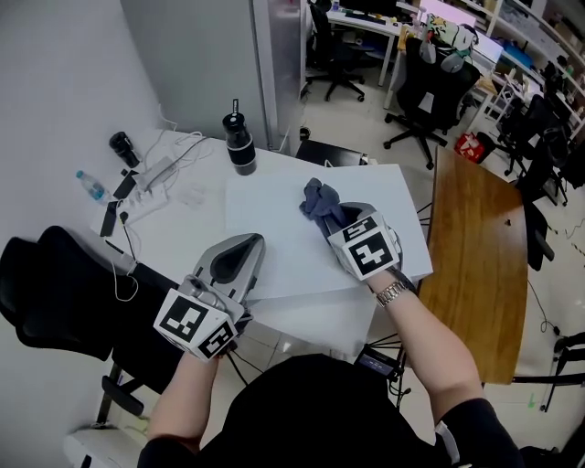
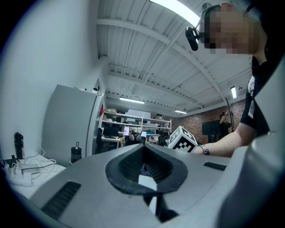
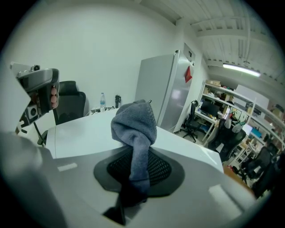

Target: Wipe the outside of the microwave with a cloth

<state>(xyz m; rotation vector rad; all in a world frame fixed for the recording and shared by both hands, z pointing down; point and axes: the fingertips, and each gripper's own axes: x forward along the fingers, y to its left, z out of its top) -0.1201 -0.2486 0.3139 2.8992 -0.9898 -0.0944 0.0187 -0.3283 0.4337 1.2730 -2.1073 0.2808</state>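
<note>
At far left, one clear plastic water bottle [image 1: 91,186] and a tangle of white cables [image 1: 160,169] lie on the white table [image 1: 178,233]. One black flask [image 1: 240,144] stands behind them. My left gripper [image 1: 243,242] has its ribbed black pads pressed together, empty. My right gripper [image 1: 336,218] pinches one soft grey fleecy cloth [image 1: 320,199], bunched over the smooth white top of the microwave [image 1: 274,228], whose front is hidden.

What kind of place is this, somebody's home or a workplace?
Most likely a workplace, an open-plan office or lab workshop: black swivel office chairs, a desk, and stocked shelves beside a brick wall.
</note>
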